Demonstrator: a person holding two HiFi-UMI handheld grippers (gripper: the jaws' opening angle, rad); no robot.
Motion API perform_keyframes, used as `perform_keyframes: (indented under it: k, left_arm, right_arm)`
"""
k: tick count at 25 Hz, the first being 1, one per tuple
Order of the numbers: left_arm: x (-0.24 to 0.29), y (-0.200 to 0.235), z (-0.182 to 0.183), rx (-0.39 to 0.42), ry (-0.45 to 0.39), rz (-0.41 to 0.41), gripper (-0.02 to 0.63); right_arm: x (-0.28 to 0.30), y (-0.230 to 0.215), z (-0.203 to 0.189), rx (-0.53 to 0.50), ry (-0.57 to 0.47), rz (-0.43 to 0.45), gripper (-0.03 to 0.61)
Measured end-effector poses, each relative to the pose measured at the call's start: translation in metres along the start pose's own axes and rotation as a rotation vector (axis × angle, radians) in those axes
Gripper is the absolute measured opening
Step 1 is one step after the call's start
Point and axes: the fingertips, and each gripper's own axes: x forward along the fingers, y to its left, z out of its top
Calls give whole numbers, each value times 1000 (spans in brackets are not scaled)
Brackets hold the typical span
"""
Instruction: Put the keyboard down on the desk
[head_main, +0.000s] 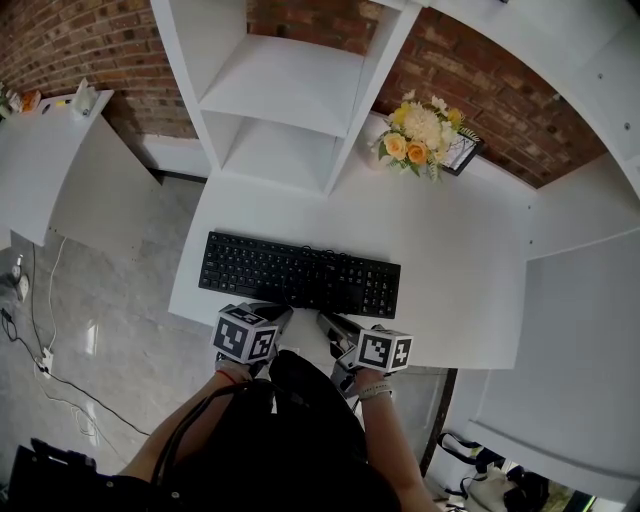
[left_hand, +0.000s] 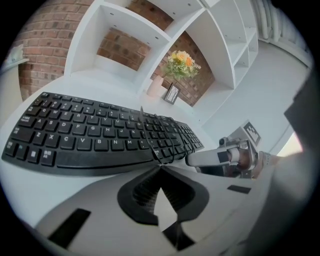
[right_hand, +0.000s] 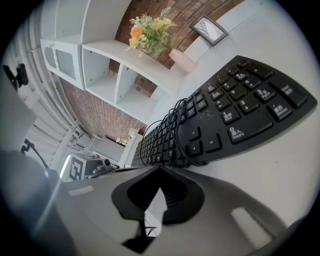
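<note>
A black keyboard (head_main: 298, 274) lies flat on the white desk (head_main: 455, 265), close to its near edge. Its cable (left_hand: 161, 142) is coiled around its right half. My left gripper (head_main: 278, 313) hovers just in front of the keyboard's near edge, left of middle, shut and empty. My right gripper (head_main: 326, 320) is beside it, a little to the right, also shut with nothing between its jaws. The left gripper view has the keyboard (left_hand: 95, 135) just beyond the closed tips (left_hand: 160, 168) and the right gripper (left_hand: 222, 157) alongside. The right gripper view looks along the keyboard (right_hand: 227, 112) from its right end.
A vase of yellow and white flowers (head_main: 418, 134) and a small picture frame (head_main: 463, 151) stand at the desk's back. A white shelf unit (head_main: 290, 90) rises behind the keyboard. A second white table (head_main: 45, 165) stands to the left. Cables lie on the floor (head_main: 45, 350).
</note>
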Motion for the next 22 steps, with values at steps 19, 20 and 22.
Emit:
perform_keyframes:
  k: [19,20,22]
  left_arm:
    - [-50,-10,28,63,-287,-37,0]
    - [-55,-11,31,75,-313,-38,0]
    - [-63,-13,35,98,-355,-31,0]
  right_arm:
    - [-26,33,14,-303,-207,-37,2]
    - [-28,36,15,-322,-224,-43,2]
    - [-32,42,16,-361,-255,-53,2]
